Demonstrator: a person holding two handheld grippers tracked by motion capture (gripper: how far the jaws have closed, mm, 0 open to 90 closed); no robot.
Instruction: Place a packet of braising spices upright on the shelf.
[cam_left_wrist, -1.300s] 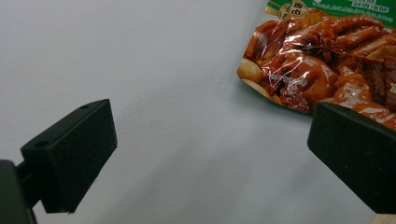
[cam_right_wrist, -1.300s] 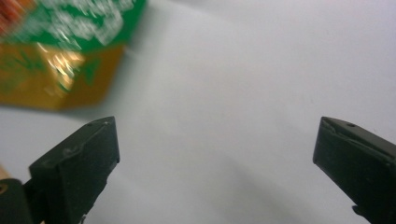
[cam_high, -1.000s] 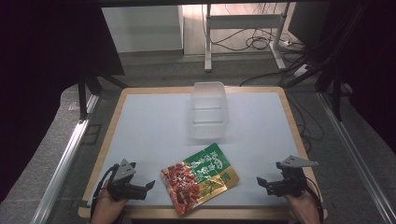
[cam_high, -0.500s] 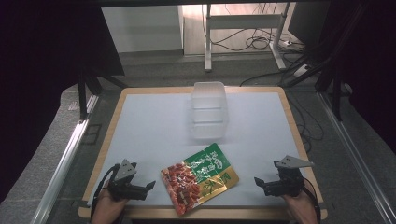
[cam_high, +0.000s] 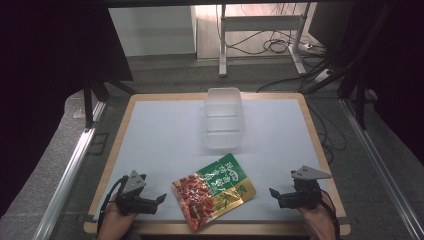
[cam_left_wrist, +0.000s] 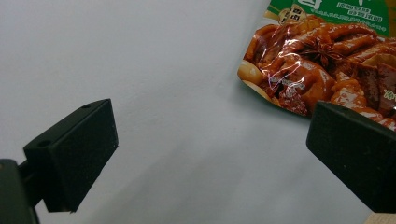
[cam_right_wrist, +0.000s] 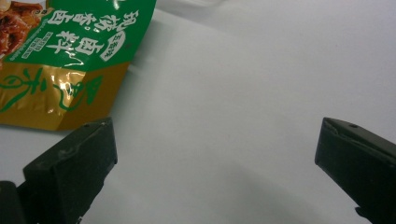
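A: Left side first. Left gripper (cam_high: 161, 198) sits low at the table's near edge, held in a hand (cam_high: 114, 224). Its own view has the jaws spread wide with nothing between them but bare white tabletop (cam_left_wrist: 154, 93).

B: Contact with the packet?

A: None. The food pouch (cam_high: 214, 189) lies flat just to the right of the left gripper, apart from it. In the left gripper view the red printed end of the pouch (cam_left_wrist: 327, 70) is ahead and off to the right, partly behind the right-hand jaw.

B: Where is the pouch on the table?

A: Near the front edge, about midway between the two grippers, lying askew: red end toward the person, green end with white lettering pointing away, gold corner to the right. Past it, toward the far edge, stands a clear plastic container (cam_high: 223, 117), near the pouch's green end.

B: Right side?

A: Right gripper (cam_high: 272, 192) also low at the near edge, held in the other hand (cam_high: 316, 220), well apart from the pouch. Jaws wide apart, gripping nothing. Its view shows the pouch's green and gold corner (cam_right_wrist: 70, 60) at upper left, clear of both jaws, white table surface in between.
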